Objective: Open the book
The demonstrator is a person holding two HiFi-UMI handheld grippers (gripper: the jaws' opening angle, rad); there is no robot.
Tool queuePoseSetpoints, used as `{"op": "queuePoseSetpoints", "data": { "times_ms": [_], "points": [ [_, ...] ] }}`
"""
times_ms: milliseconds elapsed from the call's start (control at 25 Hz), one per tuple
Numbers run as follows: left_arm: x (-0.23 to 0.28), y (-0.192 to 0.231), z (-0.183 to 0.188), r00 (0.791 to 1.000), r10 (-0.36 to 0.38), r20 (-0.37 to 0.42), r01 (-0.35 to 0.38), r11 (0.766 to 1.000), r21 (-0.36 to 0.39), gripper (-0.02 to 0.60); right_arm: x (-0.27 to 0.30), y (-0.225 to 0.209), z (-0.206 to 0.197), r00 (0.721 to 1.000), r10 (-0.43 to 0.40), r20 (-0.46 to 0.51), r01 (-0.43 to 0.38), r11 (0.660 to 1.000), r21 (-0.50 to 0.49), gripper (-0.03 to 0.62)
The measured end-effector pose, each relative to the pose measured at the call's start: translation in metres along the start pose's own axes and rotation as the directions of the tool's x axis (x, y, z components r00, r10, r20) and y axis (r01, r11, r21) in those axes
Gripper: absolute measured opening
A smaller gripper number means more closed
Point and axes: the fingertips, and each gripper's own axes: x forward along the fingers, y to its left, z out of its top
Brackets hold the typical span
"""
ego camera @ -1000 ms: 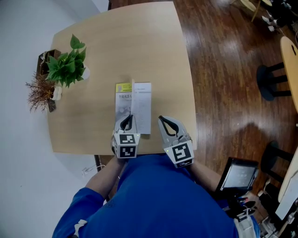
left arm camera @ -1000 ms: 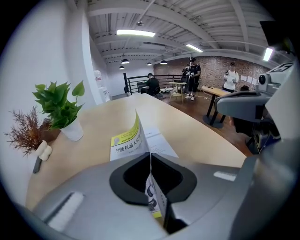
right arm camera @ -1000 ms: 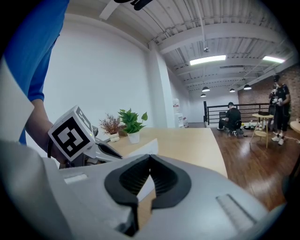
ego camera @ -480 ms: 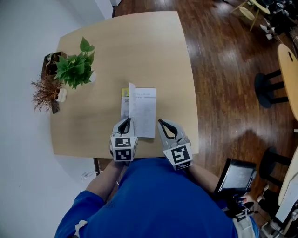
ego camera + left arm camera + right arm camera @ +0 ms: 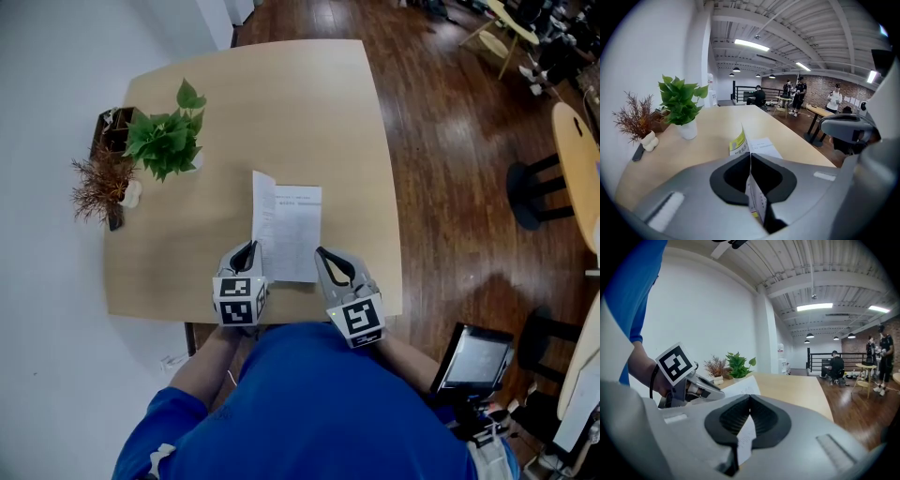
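The book (image 5: 298, 234) lies on the worktop (image 5: 281, 112) near its front edge, close to the person. The left gripper (image 5: 247, 251) has its fingers (image 5: 684, 197) closed on the yellow cover, which stands up on its edge. The right gripper (image 5: 325, 255) has its fingers closed on a white page at the book's near right corner.

Book (image 5: 292, 234): a thin, soft-covered booklet with a yellow front and white pages carrying lines of small print. It is lying partly open near the front edge of the counter (image 5: 281, 103), its spine running away from the person. The front cover (image 5: 738, 144) is standing almost upright along the left side, its yellow face turning outward, and a printed white page is lying flat beside it. The left gripper (image 5: 750, 158) is pinching the raised cover's near edge in closed jaws. The right gripper (image 5: 749, 401) is pinching a white page's near corner likewise.
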Motion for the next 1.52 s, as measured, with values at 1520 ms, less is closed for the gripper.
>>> {"op": "queuePoseSetpoints", "data": {
  "times_ms": [1520],
  "points": [
    [-0.006,0.157,-0.046,0.984,0.163,-0.069,-0.167,0.984,-0.058,0.012,0.025,0.048,0.015,0.999,-0.048,0.006,0.048,0.998,-0.047,0.003]
  ]
}}
